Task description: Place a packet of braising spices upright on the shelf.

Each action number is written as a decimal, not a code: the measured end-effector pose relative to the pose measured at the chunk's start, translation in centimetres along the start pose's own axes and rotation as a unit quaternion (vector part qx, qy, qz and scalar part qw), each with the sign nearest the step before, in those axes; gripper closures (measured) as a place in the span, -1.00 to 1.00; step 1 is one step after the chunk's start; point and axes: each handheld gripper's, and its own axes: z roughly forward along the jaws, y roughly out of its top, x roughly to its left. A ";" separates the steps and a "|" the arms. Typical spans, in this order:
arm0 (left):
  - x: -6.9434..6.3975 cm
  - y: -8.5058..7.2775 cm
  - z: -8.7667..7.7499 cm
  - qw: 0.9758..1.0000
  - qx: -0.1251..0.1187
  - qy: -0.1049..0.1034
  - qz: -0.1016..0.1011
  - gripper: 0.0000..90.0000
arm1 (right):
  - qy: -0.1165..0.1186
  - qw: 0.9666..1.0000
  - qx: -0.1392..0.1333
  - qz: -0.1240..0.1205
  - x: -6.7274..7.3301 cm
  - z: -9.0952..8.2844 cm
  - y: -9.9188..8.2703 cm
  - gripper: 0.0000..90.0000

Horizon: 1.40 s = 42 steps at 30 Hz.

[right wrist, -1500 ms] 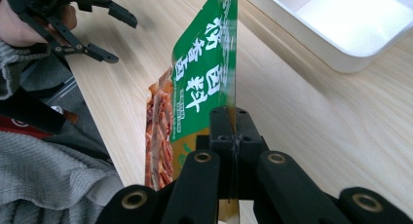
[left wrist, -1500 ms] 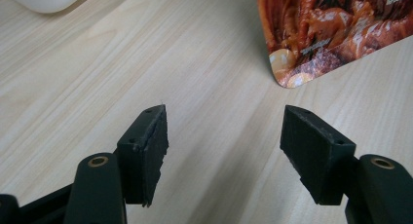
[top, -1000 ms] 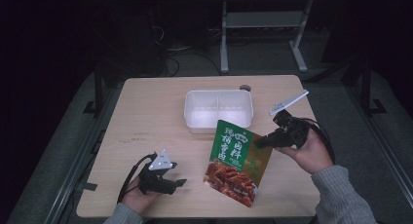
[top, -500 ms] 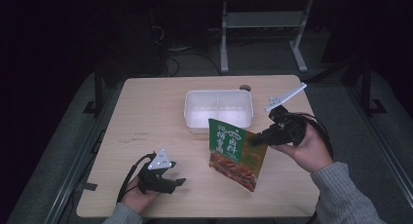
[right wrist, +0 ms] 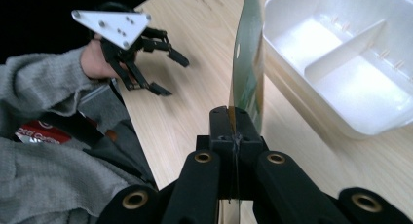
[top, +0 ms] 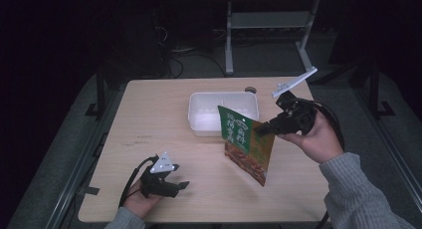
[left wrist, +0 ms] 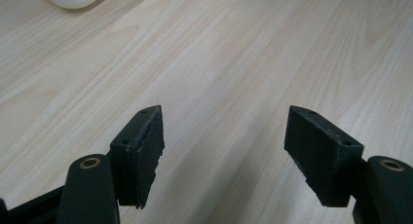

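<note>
Pouch lifted beside an empty white tray

The wooden table [top: 149, 119] stands in a dark room. Just beyond the right gripper [top: 260, 130] sits the empty two-compartment white tray [top: 209, 120]. That gripper's jaws are clamped on the edge of the green food pouch [top: 246, 144], which hangs clear of the table. The left gripper [top: 180, 186] rests wide open, holding nothing, well apart from the pouch.

In the high view, light falls from above onto the pale wooden table [top: 164, 119], while the room around it sinks into near black. The white divided foam tray [right wrist: 360, 63] glares, bleaching its inner detail. The left gripper view is evenly lit and sharp on the wood grain. Soft shadows sit close under things. The high view is grainy.
</note>
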 end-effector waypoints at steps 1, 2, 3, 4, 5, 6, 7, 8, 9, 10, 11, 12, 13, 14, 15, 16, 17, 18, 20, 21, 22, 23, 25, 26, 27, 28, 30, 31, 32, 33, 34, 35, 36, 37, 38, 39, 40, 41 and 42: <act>0.0 0.0 0.0 1.000 0.000 -0.001 -0.001 -0.33 | 0.001 1.000 -0.002 -0.002 0.0 0.0 0.2 0.99; 0.0 0.0 0.0 1.000 0.001 -0.001 -0.001 -0.33 | 0.001 1.000 -0.003 -0.002 0.1 -0.1 0.4 0.99; 0.0 0.0 0.1 1.000 0.001 -0.001 -0.002 -0.33 | 0.001 1.000 -0.004 -0.004 0.2 -0.1 0.6 1.00; 0.0 0.0 0.1 1.000 0.001 -0.001 -0.002 -0.33 | 0.000 1.000 -0.004 -0.006 0.3 -0.1 1.0 1.00; -0.1 0.0 0.1 1.000 0.001 -0.001 -0.001 -0.33 | 0.000 1.000 -0.005 -0.007 0.4 -0.1 1.2 1.00; -0.1 0.0 0.2 1.000 0.002 -0.001 -0.001 -0.33 | -0.002 1.000 -0.005 -0.009 0.5 -0.1 1.5 1.00; -0.1 0.0 0.2 1.000 0.002 -0.002 -0.001 -0.33 | -0.004 1.000 -0.006 -0.010 0.6 -0.1 1.8 1.00; -0.1 0.0 0.2 1.000 0.002 -0.002 -0.001 -0.33 | -0.005 1.000 -0.006 -0.011 0.7 -0.1 2.1 1.00; -0.1 0.0 0.2 1.000 0.001 -0.001 -0.001 -0.33 | -0.006 1.000 -0.006 -0.012 0.7 -0.1 2.3 1.00; 0.0 0.0 0.1 1.000 0.001 -0.001 -0.001 -0.33 | -0.008 1.000 -0.008 -0.012 0.8 -0.1 2.7 1.00; 0.0 0.0 0.1 1.000 0.001 0.000 -0.003 -0.33 | -0.008 1.000 -0.009 -0.012 0.8 -0.1 2.9 1.00; 0.0 -0.1 0.1 1.000 0.000 0.000 -0.004 -0.33 | -0.008 1.000 -0.011 -0.011 0.8 -0.1 3.2 1.00; 0.1 -0.1 0.1 1.000 -0.001 0.000 -0.004 -0.34 | -0.009 1.000 -0.014 -0.011 0.8 -0.1 3.6 1.00; 0.1 -0.1 0.1 1.000 -0.001 0.000 -0.005 -0.34 | -0.012 1.000 -0.016 -0.008 0.8 -0.1 3.8 1.00; 0.1 -0.1 0.1 1.000 -0.002 0.000 -0.006 -0.34 | -0.014 1.000 -0.021 -0.009 0.7 -0.1 4.1 1.00; 0.2 -0.1 0.1 1.000 -0.002 -0.001 -0.006 -0.34 | -0.015 1.000 -0.025 -0.006 0.7 -0.2 4.3 1.00; 0.2 -0.1 0.0 1.000 -0.002 -0.001 -0.006 -0.34 | -0.018 0.999 -0.029 -0.005 0.6 -0.2 4.6 1.00; 0.2 -0.1 0.0 1.000 -0.002 -0.001 -0.006 -0.34 | -0.019 0.999 -0.033 -0.002 0.6 -0.2 4.9 1.00; 0.2 -0.1 0.1 1.000 -0.003 -0.002 -0.006 -0.34 | -0.023 0.999 -0.040 0.000 0.5 -0.2 5.5 1.00; 0.2 -0.1 0.0 1.000 -0.003 -0.002 -0.007 -0.34 | -0.026 0.999 -0.043 -0.001 0.5 -0.2 5.9 1.00; 0.2 -0.1 0.0 1.000 -0.003 -0.002 -0.007 -0.34 | -0.030 0.999 -0.045 0.001 0.4 -0.1 6.2 1.00; 0.2 -0.1 0.0 1.000 -0.003 -0.002 -0.009 -0.34 | -0.032 0.998 -0.047 0.003 0.4 -0.1 6.6 1.00; 0.2 -0.2 0.0 1.000 -0.005 -0.002 -0.011 -0.34 | -0.040 0.998 -0.053 0.005 0.2 0.0 7.2 1.00; 0.3 -0.2 -0.1 1.000 -0.006 0.000 -0.011 -0.34 | -0.042 0.998 -0.055 0.009 0.1 0.1 7.5 1.00; 0.4 -0.2 -0.1 1.000 -0.006 0.000 -0.012 -0.34 | -0.049 0.997 -0.058 0.009 -0.1 0.4 8.1 1.00; 0.4 -0.2 -0.1 1.000 -0.007 -0.001 -0.014 -0.34 | -0.049 0.997 -0.058 0.009 -0.1 0.4 8.1 1.00; 0.5 -0.3 -0.1 1.000 -0.007 0.001 -0.015 -0.34 | -0.056 0.997 -0.058 0.009 -0.3 0.7 8.7 1.00; 0.6 -0.3 -0.2 1.000 -0.008 0.000 -0.017 -0.34 | -0.060 0.996 -0.058 0.011 -0.4 0.9 8.9 1.00; 0.6 -0.3 -0.2 1.000 -0.009 0.000 -0.018 -0.34 | -0.064 0.996 -0.058 0.011 -0.4 1.1 9.1 1.00; 0.6 -0.3 -0.2 1.000 -0.010 0.000 -0.018 -0.34 | -0.068 0.996 -0.058 0.013 -0.5 1.3 9.4 1.00; 0.6 -0.3 -0.2 1.000 -0.011 0.001 -0.018 -0.34 | -0.070 0.996 -0.057 0.015 -0.6 1.5 9.6 1.00; 0.6 -0.3 -0.3 1.000 -0.011 0.001 -0.018 -0.34 | -0.073 0.996 -0.056 0.015 -0.7 1.6 9.8 1.00; 0.7 -0.3 -0.3 1.000 -0.011 0.001 -0.017 -0.34 | -0.075 0.996 -0.054 0.016 -0.8 1.8 10.1 1.00; 0.7 -0.3 -0.3 1.000 -0.011 0.001 -0.018 -0.34 | -0.078 0.995 -0.054 0.016 -0.9 2.0 10.3 1.00; 0.7 -0.3 -0.3 1.000 -0.011 0.001 -0.018 -0.34 | -0.081 0.995 -0.052 0.015 -1.0 2.1 10.5 1.00; 0.7 -0.3 -0.3 1.000 -0.011 0.001 -0.018 -0.34 | -0.084 0.995 -0.052 0.015 -1.1 2.3 10.7 1.00; 0.7 -0.3 -0.3 1.000 -0.011 0.001 -0.018 -0.34 | -0.086 0.995 -0.052 0.016 -1.1 2.4 10.9 1.00; 0.7 -0.4 -0.3 1.000 -0.011 0.002 -0.018 -0.34 | -0.086 0.995 -0.051 0.017 -1.2 2.5 11.2 1.00; 0.7 -0.4 -0.3 1.000 -0.011 0.001 -0.019 -0.34 | -0.087 0.995 -0.051 0.018 -1.2 2.6 11.4 1.00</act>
